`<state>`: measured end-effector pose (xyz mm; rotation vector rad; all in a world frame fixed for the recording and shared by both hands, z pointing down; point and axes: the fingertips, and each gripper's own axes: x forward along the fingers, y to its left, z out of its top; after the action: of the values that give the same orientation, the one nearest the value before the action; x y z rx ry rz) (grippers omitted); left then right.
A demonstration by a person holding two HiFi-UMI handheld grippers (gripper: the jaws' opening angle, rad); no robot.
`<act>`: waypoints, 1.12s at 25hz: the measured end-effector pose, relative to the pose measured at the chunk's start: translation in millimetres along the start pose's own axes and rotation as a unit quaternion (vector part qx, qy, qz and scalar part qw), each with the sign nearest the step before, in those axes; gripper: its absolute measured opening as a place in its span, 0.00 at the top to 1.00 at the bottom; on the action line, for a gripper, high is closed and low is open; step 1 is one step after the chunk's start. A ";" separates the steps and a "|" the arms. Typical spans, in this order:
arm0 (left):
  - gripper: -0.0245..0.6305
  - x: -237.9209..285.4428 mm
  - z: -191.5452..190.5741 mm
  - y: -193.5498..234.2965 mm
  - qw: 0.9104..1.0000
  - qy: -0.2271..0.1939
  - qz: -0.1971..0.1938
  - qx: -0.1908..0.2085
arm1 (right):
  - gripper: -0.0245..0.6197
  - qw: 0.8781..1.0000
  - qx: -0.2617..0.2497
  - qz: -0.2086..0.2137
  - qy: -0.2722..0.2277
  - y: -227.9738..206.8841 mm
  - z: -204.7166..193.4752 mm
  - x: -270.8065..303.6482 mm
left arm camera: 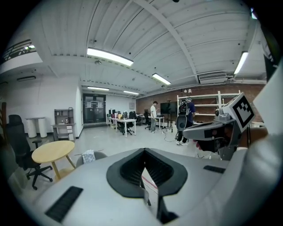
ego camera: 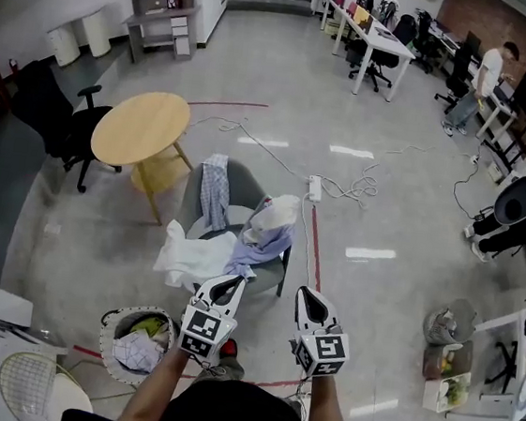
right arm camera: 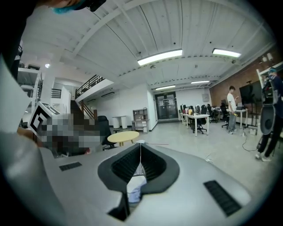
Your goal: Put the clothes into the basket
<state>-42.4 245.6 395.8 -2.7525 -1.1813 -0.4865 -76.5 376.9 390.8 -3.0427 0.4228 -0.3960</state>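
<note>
A grey armchair [ego camera: 247, 189] holds the clothes: a checked cloth [ego camera: 213, 190] over its back, a white garment [ego camera: 187, 255] spilling off the left side, and a white and lavender garment [ego camera: 272, 229] on the right. The basket [ego camera: 110, 329] stands on the floor at lower left with several clothes inside. My left gripper [ego camera: 231, 283] and right gripper [ego camera: 308, 297] are side by side just short of the chair's front, both shut and empty. In the left gripper view the jaws [left arm camera: 143, 153] meet, with the checked cloth [left arm camera: 88, 156] beyond. The right gripper [right arm camera: 140, 146] has light cloth [right arm camera: 135, 187] showing below its jaws.
A round wooden table [ego camera: 145, 125] and a black office chair [ego camera: 57, 115] stand left of the armchair. A power strip with cables [ego camera: 315, 187] and red floor tape [ego camera: 315, 249] lie to its right. Bags [ego camera: 447, 334] sit at far right, a racket [ego camera: 26, 381] at lower left.
</note>
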 end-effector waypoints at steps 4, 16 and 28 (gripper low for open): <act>0.95 17.7 4.8 37.1 1.000 -0.005 -0.013 -0.003 | 0.92 1.000 0.000 -0.014 0.000 3.1 7.8 36.7; 0.95 60.6 6.9 98.9 0.999 -0.024 -0.027 -0.022 | 0.92 0.999 0.002 -0.043 0.011 -13.5 20.4 97.2; 0.95 139.1 9.5 147.8 0.996 -0.008 0.058 -0.060 | 0.92 0.999 -0.014 0.033 0.035 -83.5 14.6 203.5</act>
<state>156.5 241.1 437.1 -2.9106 -1.0208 -0.5410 138.5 401.6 433.1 -3.0386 0.5360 -0.4978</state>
